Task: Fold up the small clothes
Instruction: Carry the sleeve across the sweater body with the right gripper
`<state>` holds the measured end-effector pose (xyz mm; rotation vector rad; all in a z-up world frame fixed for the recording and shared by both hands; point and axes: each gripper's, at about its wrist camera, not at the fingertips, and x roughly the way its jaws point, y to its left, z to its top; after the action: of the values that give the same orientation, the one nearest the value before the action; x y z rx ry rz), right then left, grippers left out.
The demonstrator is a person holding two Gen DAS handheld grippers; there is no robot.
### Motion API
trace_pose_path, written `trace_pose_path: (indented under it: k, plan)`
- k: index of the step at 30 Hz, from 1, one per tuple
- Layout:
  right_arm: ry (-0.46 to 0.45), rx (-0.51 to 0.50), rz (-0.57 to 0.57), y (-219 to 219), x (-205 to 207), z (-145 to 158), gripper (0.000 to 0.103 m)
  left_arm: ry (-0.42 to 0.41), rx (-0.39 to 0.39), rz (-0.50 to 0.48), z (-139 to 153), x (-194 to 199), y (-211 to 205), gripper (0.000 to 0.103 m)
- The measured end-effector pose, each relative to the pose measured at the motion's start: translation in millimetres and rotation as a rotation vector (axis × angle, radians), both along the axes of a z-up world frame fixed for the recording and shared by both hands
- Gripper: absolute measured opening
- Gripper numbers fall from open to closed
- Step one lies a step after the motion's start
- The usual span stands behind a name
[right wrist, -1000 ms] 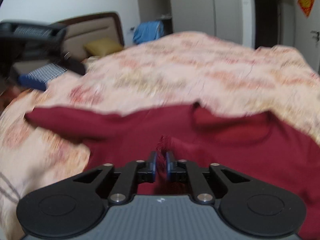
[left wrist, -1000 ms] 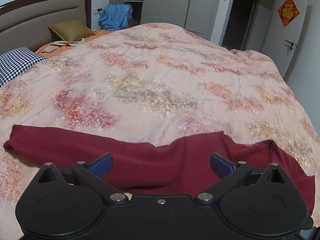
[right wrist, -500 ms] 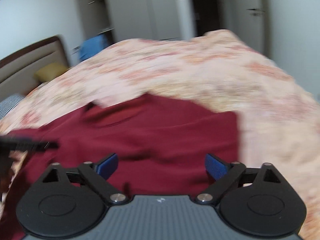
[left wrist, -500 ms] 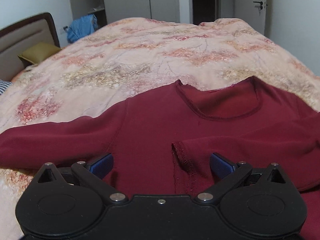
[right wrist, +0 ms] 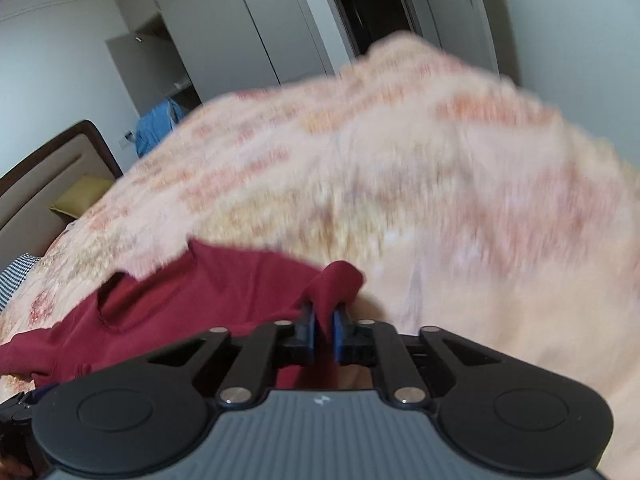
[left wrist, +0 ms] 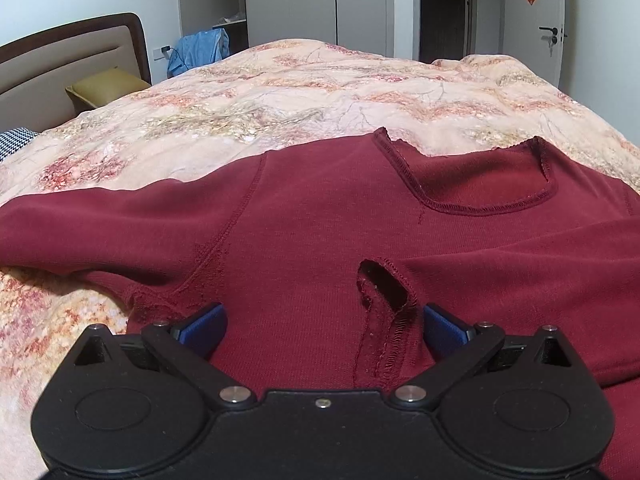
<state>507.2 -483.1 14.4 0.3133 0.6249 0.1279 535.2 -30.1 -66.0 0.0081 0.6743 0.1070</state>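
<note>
A dark red long-sleeved shirt (left wrist: pixel 320 216) lies spread on the bed, neckline at the far right, its left sleeve stretched out to the left. The right sleeve is folded across the body, its cuff (left wrist: pixel 384 280) lying just ahead of my left gripper (left wrist: pixel 322 322), which is open and empty over the shirt. In the right wrist view the shirt (right wrist: pixel 200 292) lies to the left, and my right gripper (right wrist: pixel 323 330) is shut on a bunched fold of its right edge. This view is blurred.
The bed has a floral peach quilt (left wrist: pixel 320 92). An olive pillow (left wrist: pixel 106 88) and a checked pillow (left wrist: pixel 16 138) lie by the headboard at the far left. A blue garment (left wrist: pixel 200 50) hangs near the wardrobe. A door (left wrist: pixel 536 20) stands at the far right.
My right gripper let go of the cuff, swung to the shirt's right side, and has shut on its edge. My left gripper moved in over the shirt body, still open.
</note>
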Motion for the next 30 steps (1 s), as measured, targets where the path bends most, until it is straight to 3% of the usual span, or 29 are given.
trace_pose_path:
  k: [2, 6, 7, 8, 10, 13, 18, 24, 25, 28, 30]
  plan:
    - [-0.011, -0.025, -0.029, 2, -4, 9, 0.008, -0.008, 0.008, 0.0, -1, -1, -2, 0.103]
    - [0.058, -0.065, -0.04, 5, 3, -17, 0.009, -0.011, 0.018, 0.0, -2, -2, -3, 0.103]
    - [0.055, -0.061, -0.029, 5, 0, -21, 0.016, -0.013, 0.015, -0.001, -2, -3, -2, 0.103]
    - [0.055, -0.061, -0.029, 3, -5, -23, 0.031, -0.016, 0.013, -0.001, -3, -3, -2, 0.103]
    - [0.04, -0.09, -0.05, 1, -23, -19, 0.05, -0.025, 0.015, -0.001, -4, -5, -2, 0.103]
    - [0.007, -0.208, -0.052, 6, -63, -14, 0.051, -0.037, 0.024, 0.0, -6, -7, -4, 0.103]
    - [-0.03, -0.479, -0.014, 31, -117, -23, 0.051, -0.041, 0.026, 0.001, -6, -8, -4, 0.103]
    - [-0.109, -0.793, 0.16, 87, -118, -39, 0.045, -0.043, 0.026, 0.001, -6, -8, -4, 0.103]
    - [-0.126, -0.848, 0.182, 97, -115, -42, 0.041, -0.043, 0.027, 0.001, -6, -8, -4, 0.103]
    - [-0.121, -0.93, 0.209, 120, -104, -47, 0.01, -0.043, 0.027, 0.001, -6, -8, -4, 0.103]
    - [-0.089, -0.894, 0.162, 122, -97, -43, 0.009, -0.044, 0.026, 0.001, -6, -8, -4, 0.103]
